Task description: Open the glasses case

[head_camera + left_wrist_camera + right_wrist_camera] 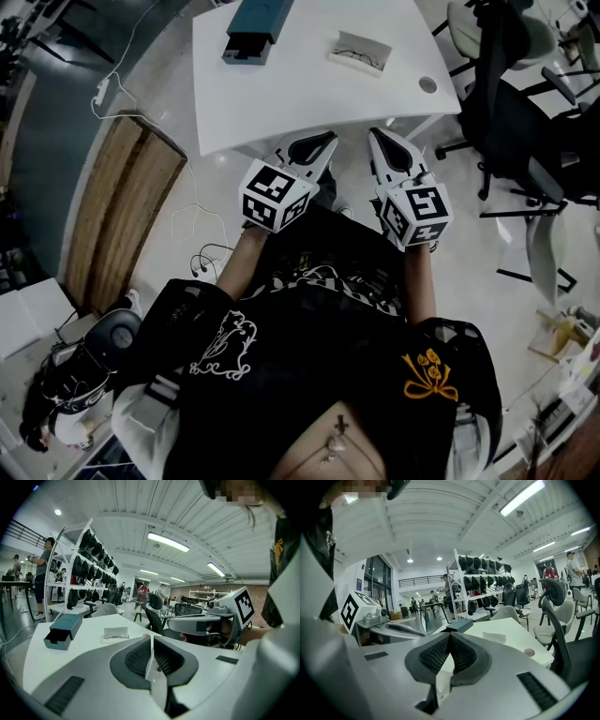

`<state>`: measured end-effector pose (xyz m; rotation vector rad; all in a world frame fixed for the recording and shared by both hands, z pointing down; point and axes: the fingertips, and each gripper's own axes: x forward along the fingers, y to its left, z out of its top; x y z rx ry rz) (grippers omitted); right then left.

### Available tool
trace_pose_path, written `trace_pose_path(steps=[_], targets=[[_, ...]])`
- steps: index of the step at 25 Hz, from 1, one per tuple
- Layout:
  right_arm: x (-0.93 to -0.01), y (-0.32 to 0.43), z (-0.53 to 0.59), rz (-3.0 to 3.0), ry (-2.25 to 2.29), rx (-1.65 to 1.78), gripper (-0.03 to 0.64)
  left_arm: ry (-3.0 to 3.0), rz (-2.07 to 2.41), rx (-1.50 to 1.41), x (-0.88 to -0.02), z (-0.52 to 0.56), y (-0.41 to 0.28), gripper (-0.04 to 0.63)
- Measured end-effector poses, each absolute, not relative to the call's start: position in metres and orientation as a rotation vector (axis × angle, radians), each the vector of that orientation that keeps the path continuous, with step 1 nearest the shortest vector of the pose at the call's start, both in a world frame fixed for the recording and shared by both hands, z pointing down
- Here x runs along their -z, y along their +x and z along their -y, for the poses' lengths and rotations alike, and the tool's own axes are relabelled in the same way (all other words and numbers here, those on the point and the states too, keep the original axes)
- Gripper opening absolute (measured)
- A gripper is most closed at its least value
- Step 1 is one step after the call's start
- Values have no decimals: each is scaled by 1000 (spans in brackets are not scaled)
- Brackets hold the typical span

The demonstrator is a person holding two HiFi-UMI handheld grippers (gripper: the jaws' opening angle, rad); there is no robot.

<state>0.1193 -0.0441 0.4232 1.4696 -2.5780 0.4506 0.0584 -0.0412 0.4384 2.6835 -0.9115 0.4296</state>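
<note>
Both grippers hover side by side at the near edge of the tabletop (309,94), nothing in play yet. The left gripper (317,148) has its jaws pressed together with only a sliver of a gap and nothing between the pads. The right gripper (384,142) is fully closed and just as empty.

The glasses case (255,28) sits well apart from them, at the tabletop's far edge and left of its middle. It's a teal box with a darker inner part poking out of the end that faces the near edge, which reads like a sliding drawer rather than a hinged lid. Also at the tabletop's far side, right of the middle, a pair of glasses (360,52) lies on a white card.

So the opening hasn't begun. By the look of it the case is a stiff, light box with smooth flat sides, the sort that could skid across the tabletop if only one end is tugged. The sensible hold would be one gripper clamped across the teal outer sleeve to pin it, and the other pinching that darker protruding end to draw it out. Both pairs of jaws need to spread first, and there's a long reach across the tabletop before either touches it.
</note>
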Motion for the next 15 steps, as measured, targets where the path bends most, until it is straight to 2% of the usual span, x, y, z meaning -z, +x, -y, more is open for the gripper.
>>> trace_pose_path(steps=[15], targets=[[-429, 126, 49, 2488, 1492, -411, 14, 2684, 911, -426, -437, 44, 58, 34]])
